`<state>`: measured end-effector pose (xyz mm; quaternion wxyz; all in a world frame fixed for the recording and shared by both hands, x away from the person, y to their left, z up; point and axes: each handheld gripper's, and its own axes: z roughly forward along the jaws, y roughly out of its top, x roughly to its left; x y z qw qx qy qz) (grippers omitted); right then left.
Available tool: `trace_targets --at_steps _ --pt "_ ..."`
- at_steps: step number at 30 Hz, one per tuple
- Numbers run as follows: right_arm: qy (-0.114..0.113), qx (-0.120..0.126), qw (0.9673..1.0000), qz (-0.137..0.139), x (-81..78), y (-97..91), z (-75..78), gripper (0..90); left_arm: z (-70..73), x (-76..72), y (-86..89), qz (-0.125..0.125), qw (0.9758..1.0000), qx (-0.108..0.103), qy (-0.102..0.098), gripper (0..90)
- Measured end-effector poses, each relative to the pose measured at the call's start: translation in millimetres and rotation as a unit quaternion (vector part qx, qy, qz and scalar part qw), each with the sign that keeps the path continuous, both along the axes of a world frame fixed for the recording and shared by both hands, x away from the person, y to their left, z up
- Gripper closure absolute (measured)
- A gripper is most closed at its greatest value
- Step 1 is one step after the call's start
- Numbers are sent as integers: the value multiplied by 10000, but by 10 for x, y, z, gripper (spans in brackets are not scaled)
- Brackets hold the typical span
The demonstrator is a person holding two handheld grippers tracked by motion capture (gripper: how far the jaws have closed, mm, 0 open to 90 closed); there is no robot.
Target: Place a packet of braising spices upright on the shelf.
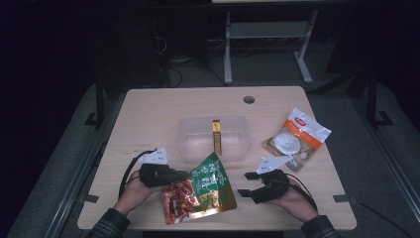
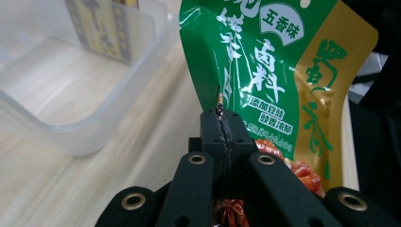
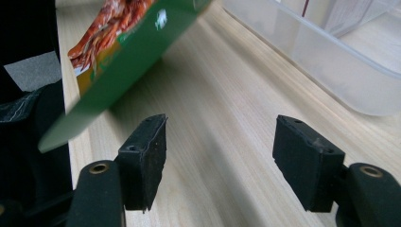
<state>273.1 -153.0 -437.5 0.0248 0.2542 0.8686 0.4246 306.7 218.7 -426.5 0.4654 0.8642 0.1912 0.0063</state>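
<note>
Two hand-held tools are seen over a pale wooden desk (image 1: 148,114) in the high view. The left tool (image 1: 182,174) is clenched on the edge of a green and gold snack pouch (image 1: 212,186), which is lifted at the desk's near edge, just in front of a clear plastic bin (image 1: 188,134). A slim yellow and red box (image 1: 216,136) is stood upright inside the bin. A white and orange packet (image 1: 297,139) is laid near the right edge, and the right tool (image 1: 246,184) is held released beside the pouch.

From the left tool view, the jaws are pressed together on the pouch (image 2: 265,71) edge, with the bin (image 2: 94,127) at left.

From the right tool view, the right tool (image 3: 220,151) is spread wide above bare wood, the pouch (image 3: 123,61) tilted at upper left and the bin (image 3: 331,61) at upper right.
</note>
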Motion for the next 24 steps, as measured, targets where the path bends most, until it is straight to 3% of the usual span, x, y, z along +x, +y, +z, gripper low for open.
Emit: trace_targets --at_steps 10,11,14,15,16,17,24 --pt "30 10 9999 111 -20 48 -14 338 237 -20 110 421 9980 -411 -216 900" --pt "44 18 9999 134 -22 56 -16 326 290 -24 134 582 9965 -542 -253 900" --pt "87 90 9998 170 -26 67 -16 309 344 -21 161 756 9946 -638 -309 900" --pt "106 191 9995 224 -28 81 -10 298 386 -21 185 925 9924 -717 -382 900" --pt "106 191 9995 224 -28 81 -10 298 386 -21 185 925 9924 -717 -382 900" --pt "150 330 9990 253 -31 100 6 288 415 -20 210 1046 9906 -760 -436 900" --pt "-12 660 9975 247 2 270 115 281 421 -19 229 1221 9873 -920 -431 900"
